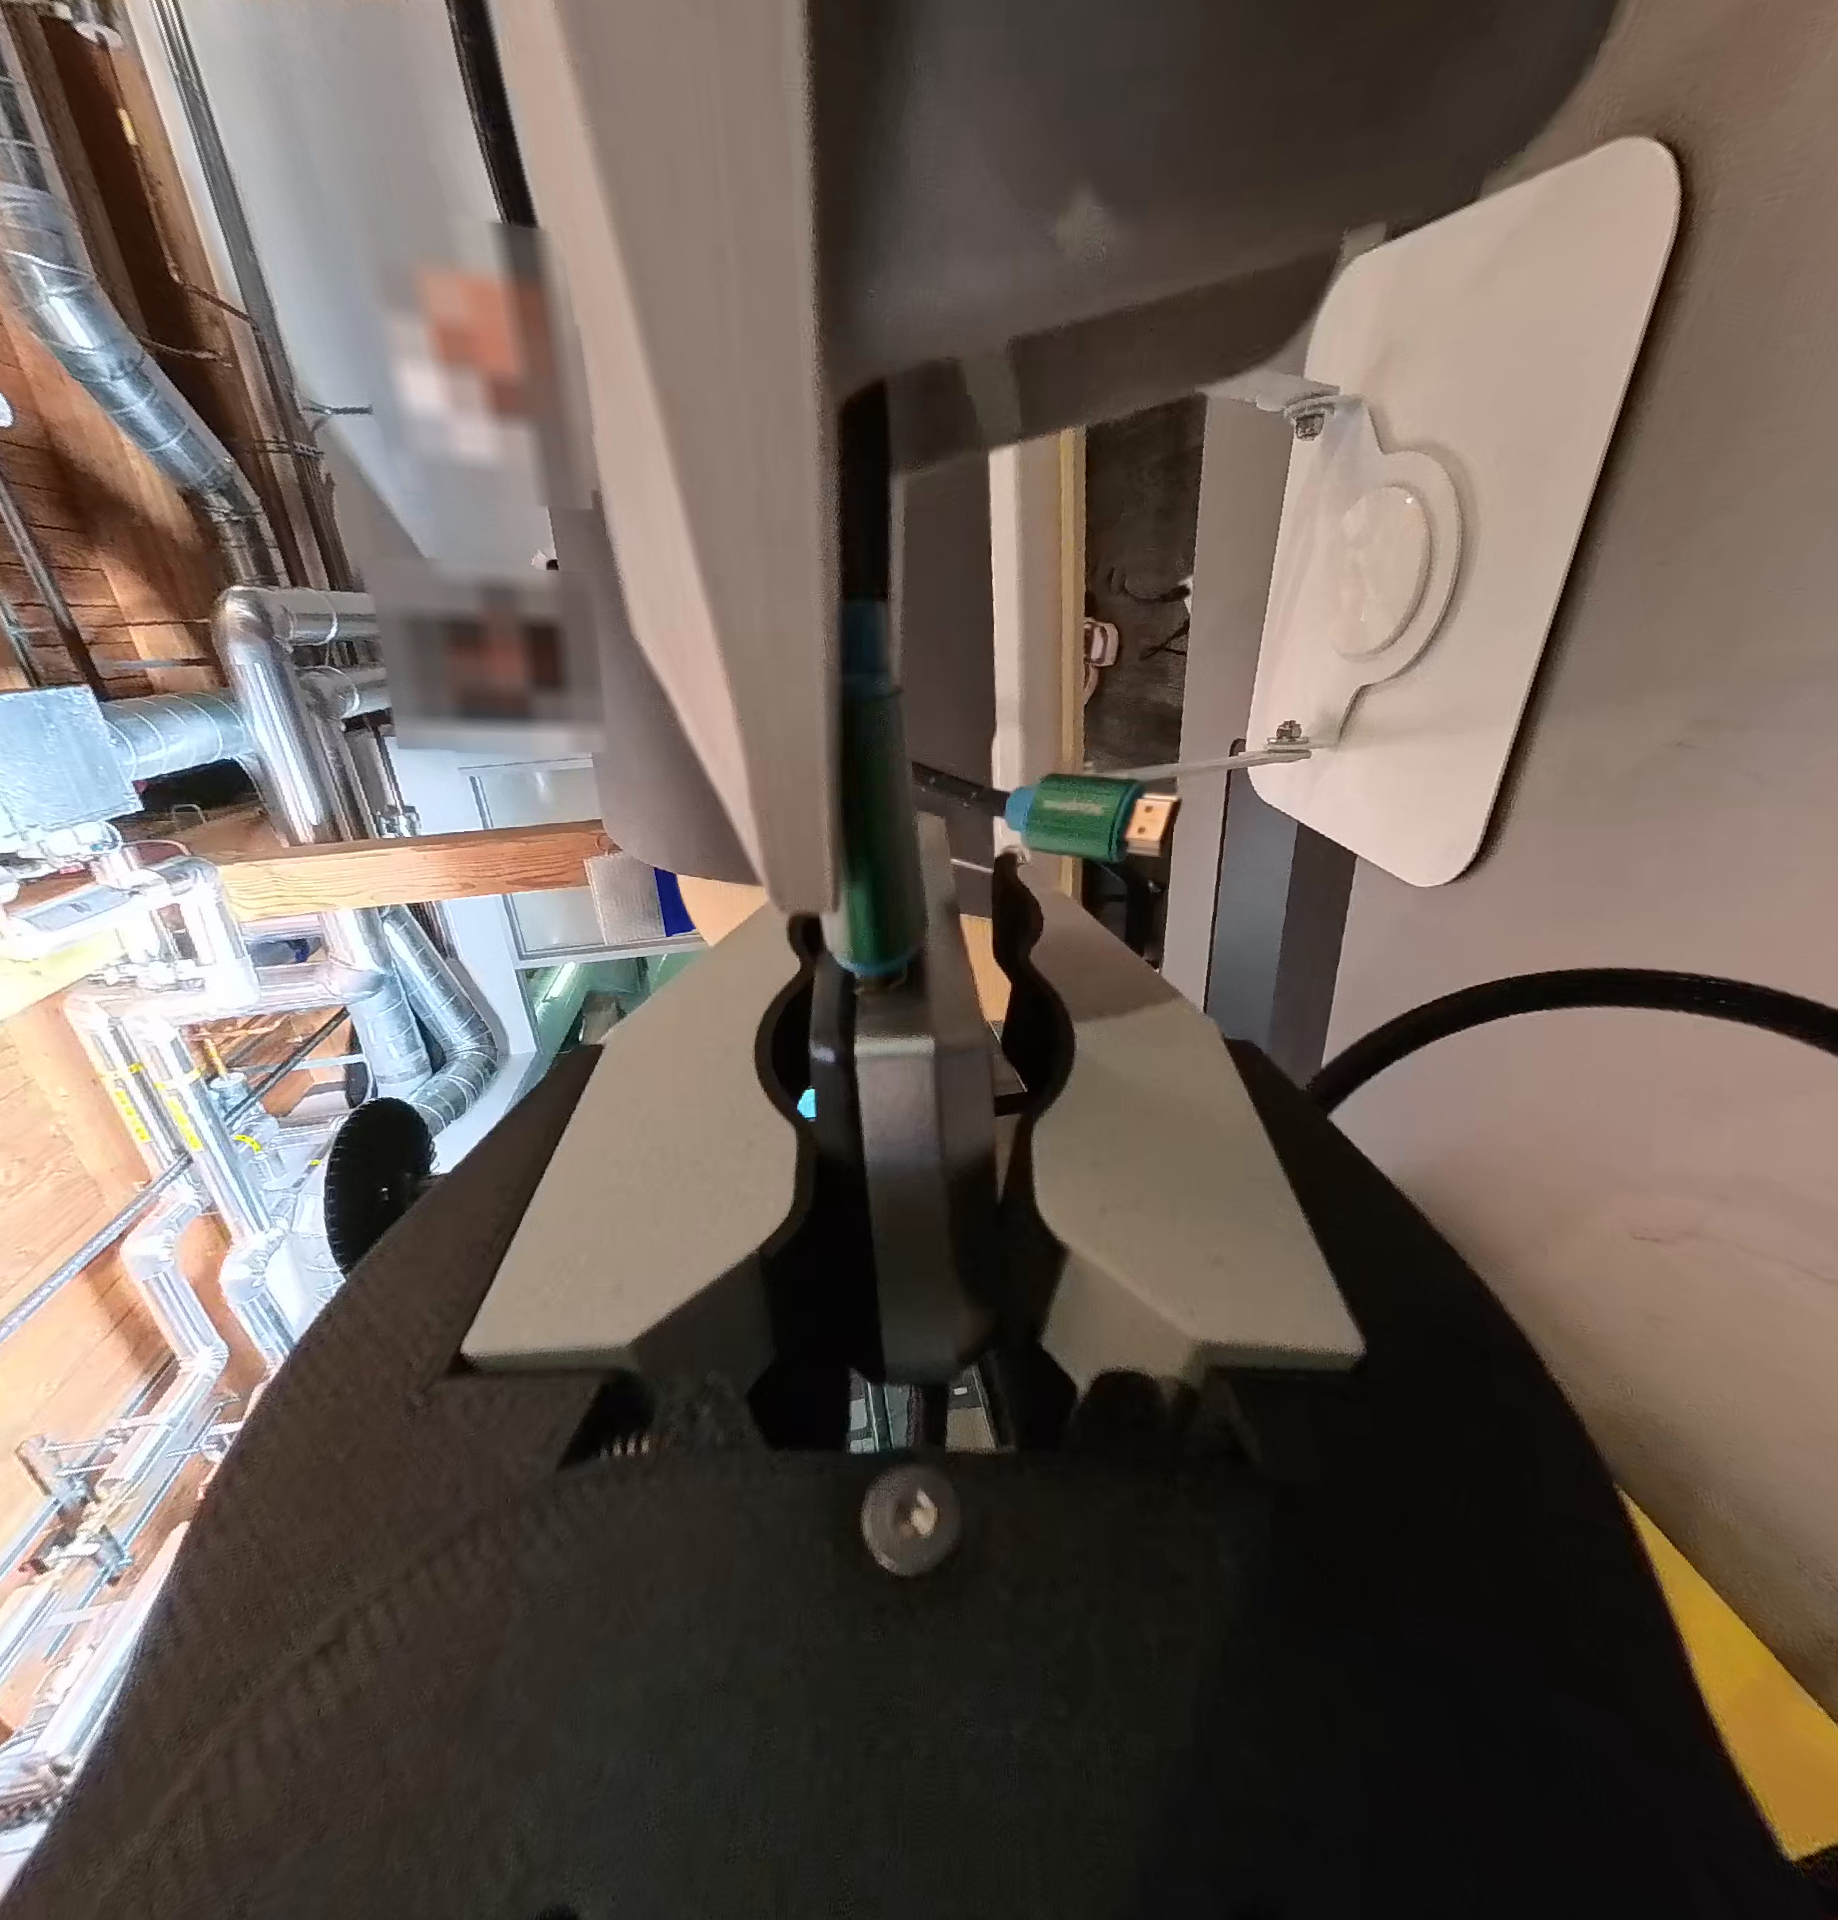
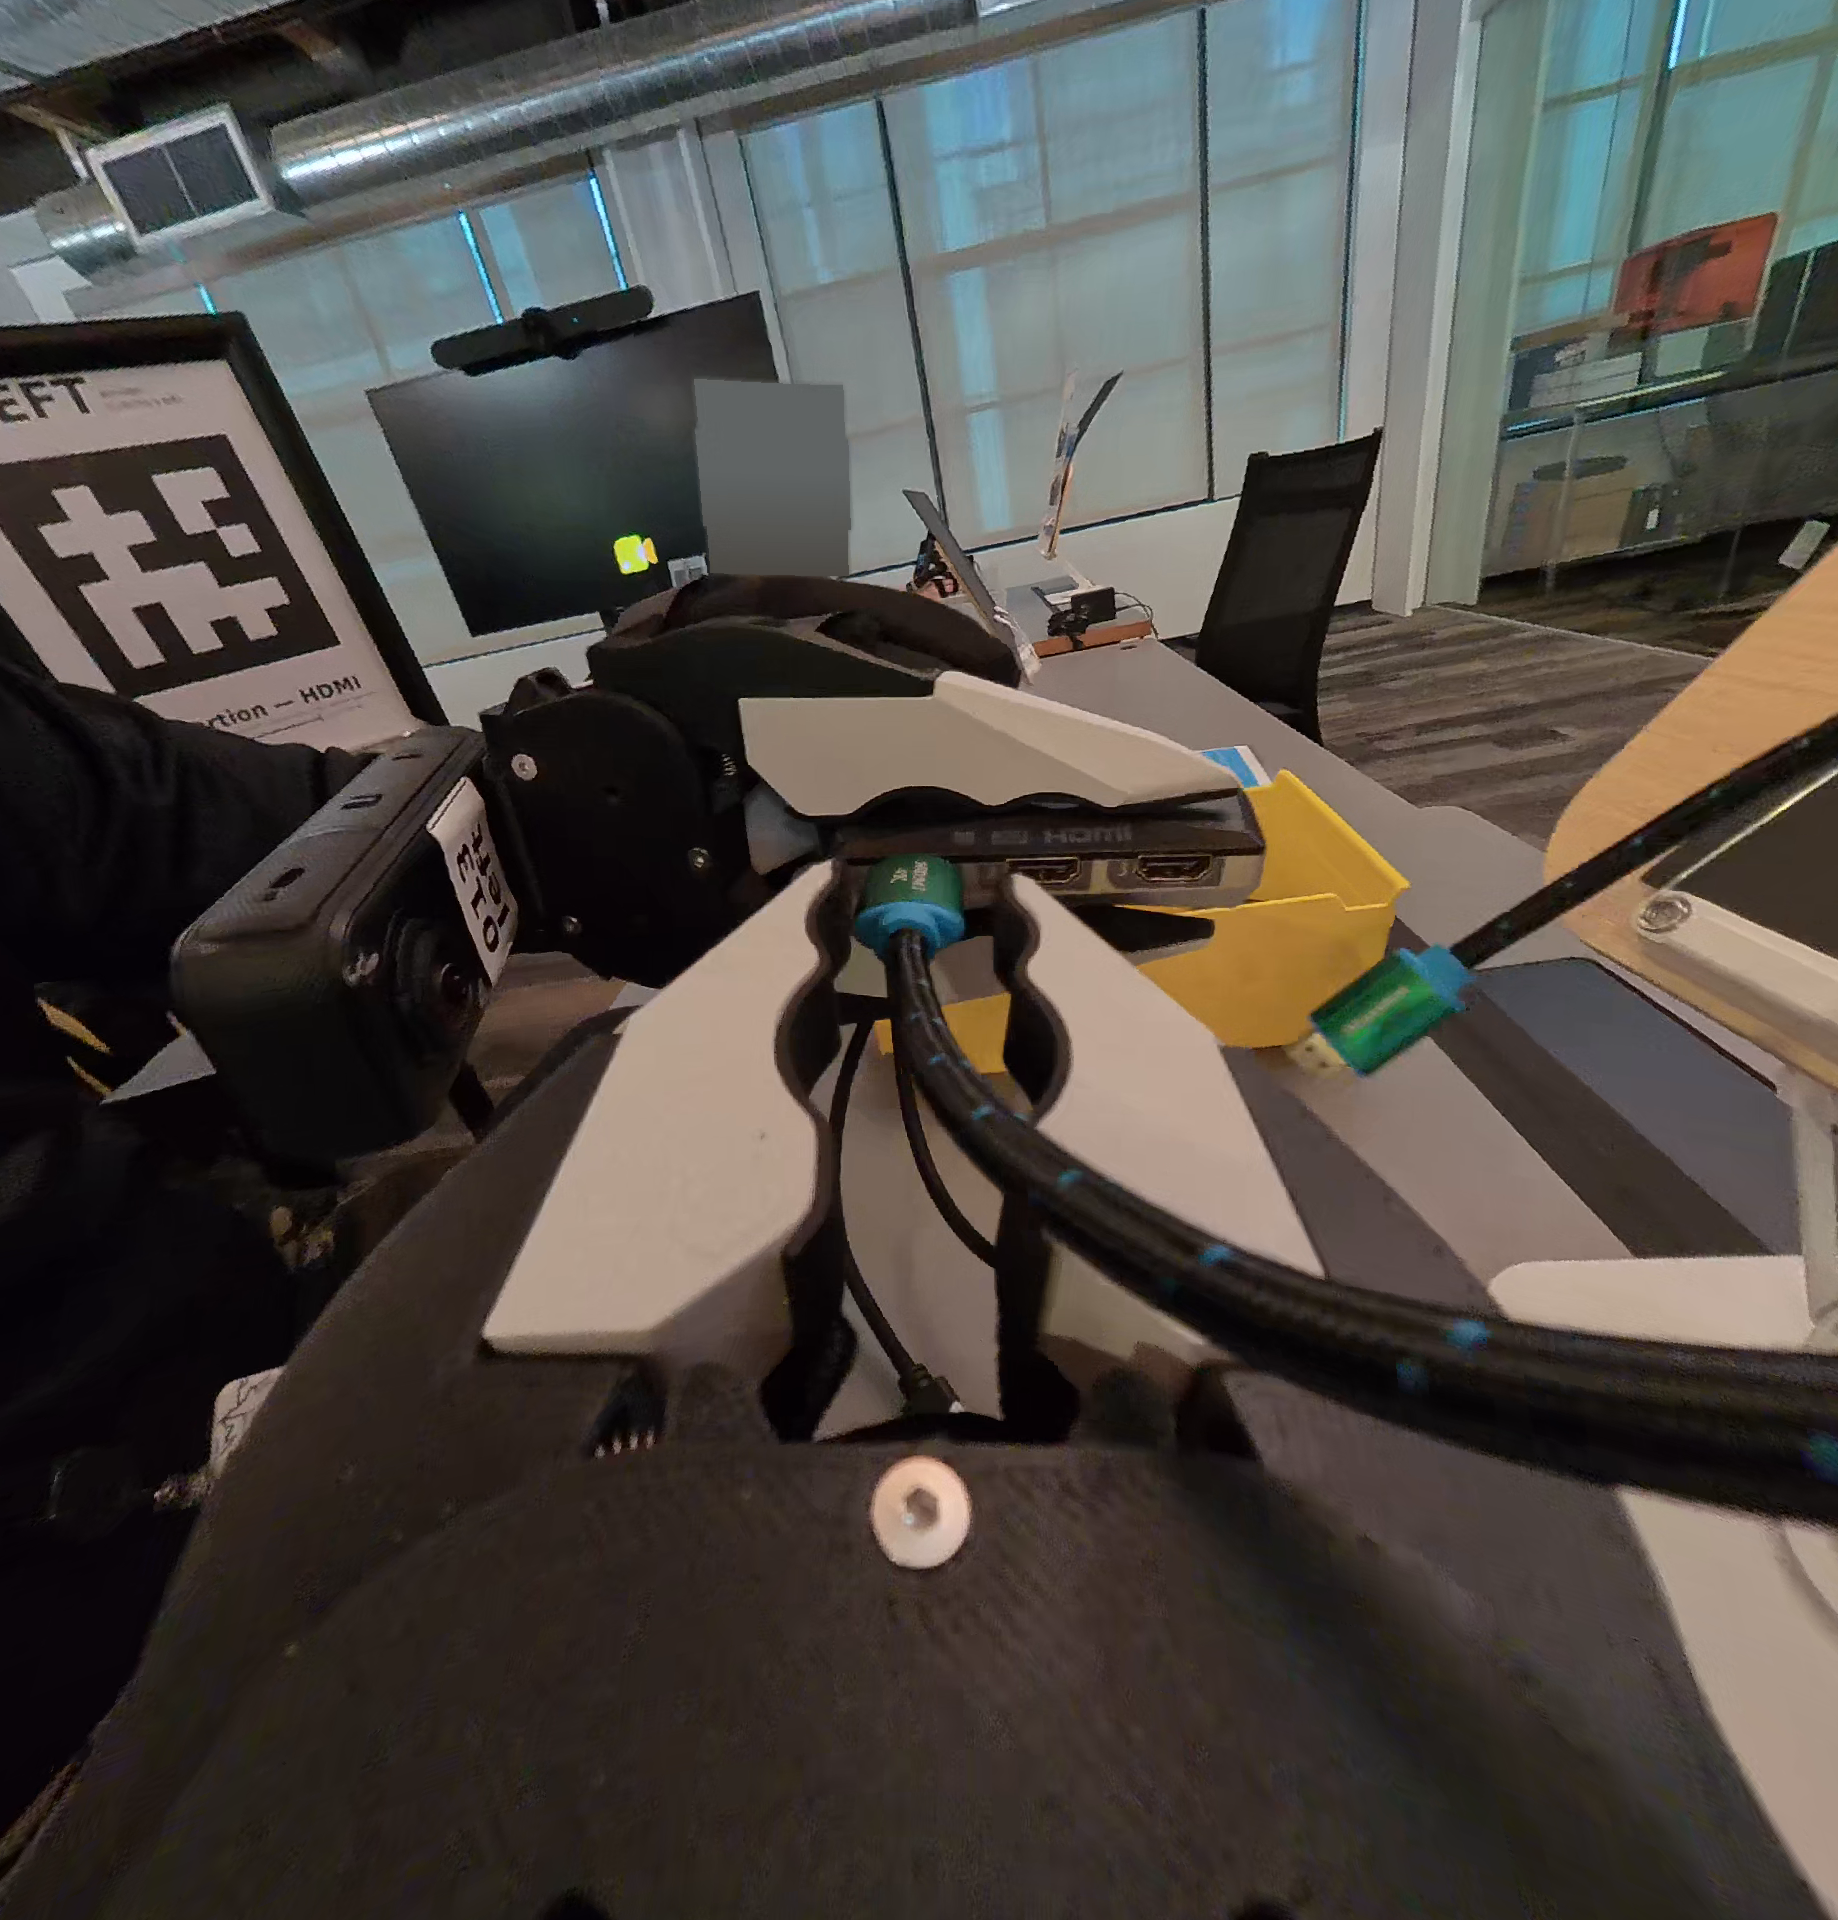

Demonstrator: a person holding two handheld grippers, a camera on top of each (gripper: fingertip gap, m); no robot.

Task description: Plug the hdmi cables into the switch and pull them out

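Nearest my right camera, my right gripper (image 2: 920,914) stands with jaws parted around the green plug (image 2: 910,891), a sliver of gap at each pad, not clamped. That plug sits in the leftmost port of the switch (image 2: 1050,847); its braided cable (image 2: 1258,1278) sweeps back rightward across my right finger. My left gripper (image 1: 899,997) is clenched flat on the switch's body, holding it edge-on above the grey table (image 2: 1466,1195). Two ports to the right of the plug stand free. Beyond, a second green plug (image 2: 1388,1013) hangs loose over the table, well apart from the switch, with open room between. Farther back lies a yellow bin (image 2: 1320,935), its rim just behind the switch's edge.
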